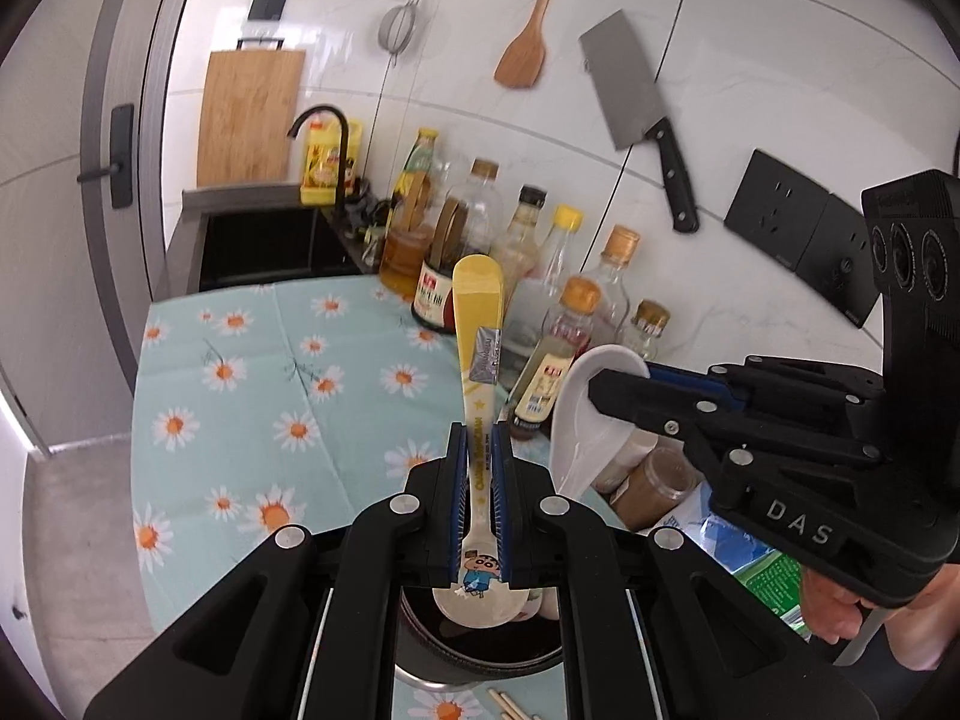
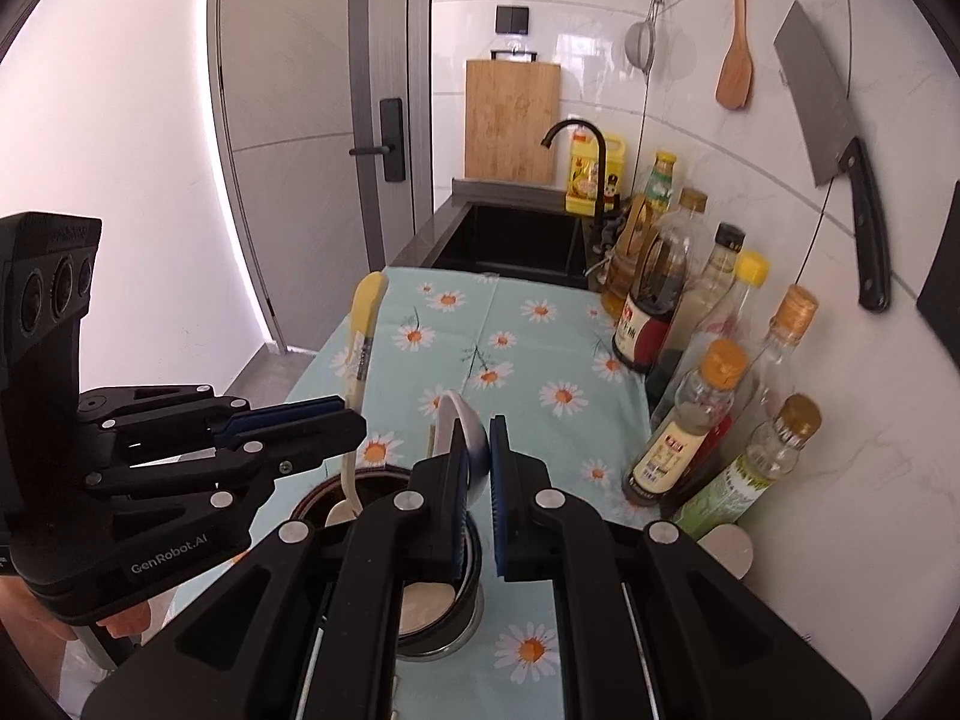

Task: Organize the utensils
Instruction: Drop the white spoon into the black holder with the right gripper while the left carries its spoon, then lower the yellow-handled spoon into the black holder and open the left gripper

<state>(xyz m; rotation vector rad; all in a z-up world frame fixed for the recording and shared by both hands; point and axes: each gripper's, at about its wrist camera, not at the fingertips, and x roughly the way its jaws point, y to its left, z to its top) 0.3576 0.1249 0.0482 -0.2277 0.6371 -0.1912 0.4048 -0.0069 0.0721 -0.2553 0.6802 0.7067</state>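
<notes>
My left gripper (image 1: 479, 438) is shut on the stem of a white and yellow cartoon spoon (image 1: 477, 312). Its yellow handle points up and away, and its bowl hangs over a dark round holder (image 1: 480, 642). To the right, my right gripper (image 1: 600, 390) is shut on a plain white spoon (image 1: 591, 414). In the right wrist view the right gripper (image 2: 480, 438) pinches that white spoon (image 2: 459, 414) just above the holder (image 2: 384, 476). On the left of that view, the left gripper (image 2: 354, 420) keeps the cartoon spoon (image 2: 366, 312) with its bowl inside the holder's rim.
A daisy-print cloth (image 2: 516, 348) covers the counter. Several sauce and oil bottles (image 2: 690, 408) line the right wall side. A black sink (image 2: 510, 240) and tap lie beyond. A cleaver (image 2: 834, 138), wooden spatula and strainer hang on the tiles. Chopsticks (image 1: 510, 705) lie by the holder.
</notes>
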